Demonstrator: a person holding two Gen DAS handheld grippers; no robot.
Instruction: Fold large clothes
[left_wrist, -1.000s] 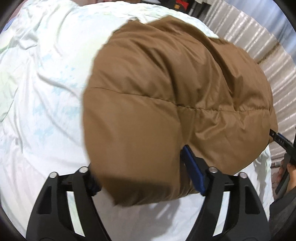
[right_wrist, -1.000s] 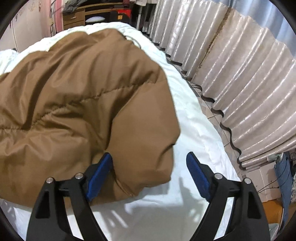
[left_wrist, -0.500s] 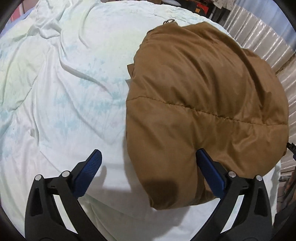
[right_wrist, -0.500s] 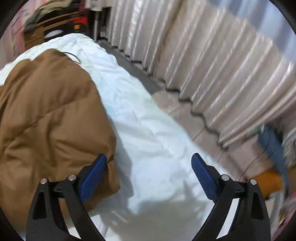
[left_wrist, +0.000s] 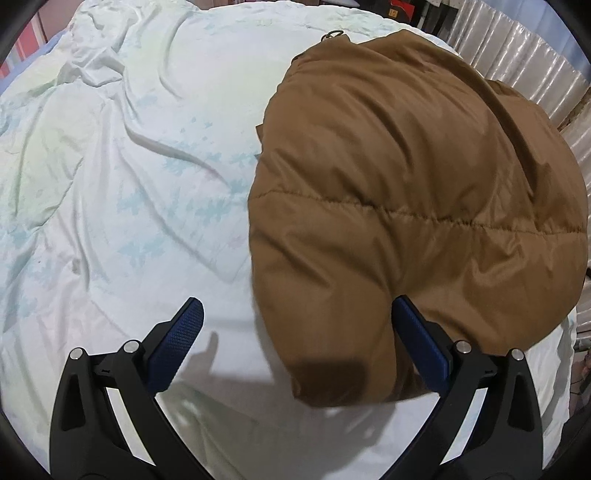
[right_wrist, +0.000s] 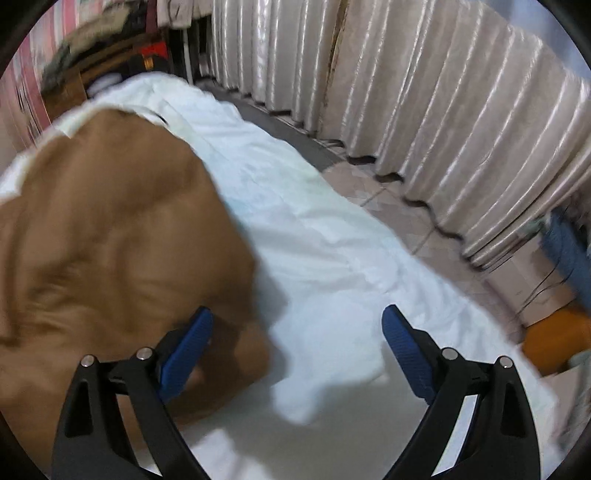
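Left gripper (left_wrist: 295, 341): jaws wide, holding nothing, low centre of frame; pale wrinkled printed bedsheet (left_wrist: 140, 192) on its left, folded brown quilted puffer jacket (left_wrist: 424, 206) filling the right, its near edge in the gap. Looks like a release after a fold. Right gripper (right_wrist: 297, 343): also wide, empty, jacket at left. No containers visible.
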